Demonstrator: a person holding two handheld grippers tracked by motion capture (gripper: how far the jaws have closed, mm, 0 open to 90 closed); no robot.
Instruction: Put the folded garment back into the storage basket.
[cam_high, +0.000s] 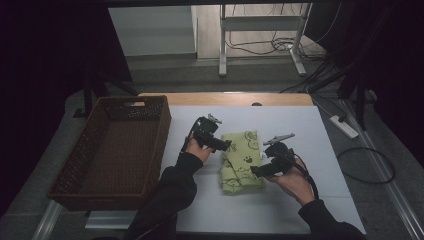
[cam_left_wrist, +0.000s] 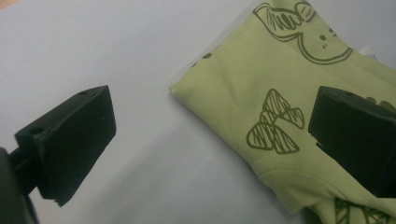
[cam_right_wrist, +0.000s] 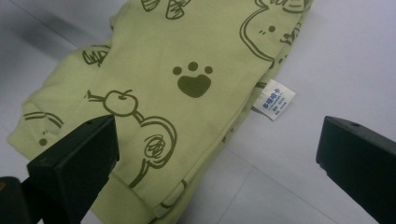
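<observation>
both grippers, left gripper (cam_high: 226, 145) and right gripper (cam_high: 256, 170), are held open beside the folded green garment (cam_high: 241, 161); a shallow pinch risks only the top layer being lifted, so the fold is undone.

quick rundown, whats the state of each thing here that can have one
green garment: folded, lying flat on the white table top
white tag: sticking out from the garment's edge
left gripper: open, one jaw over the garment's edge
right gripper: open, one jaw over the garment
wicker basket: upright, empty, left of the table top
</observation>
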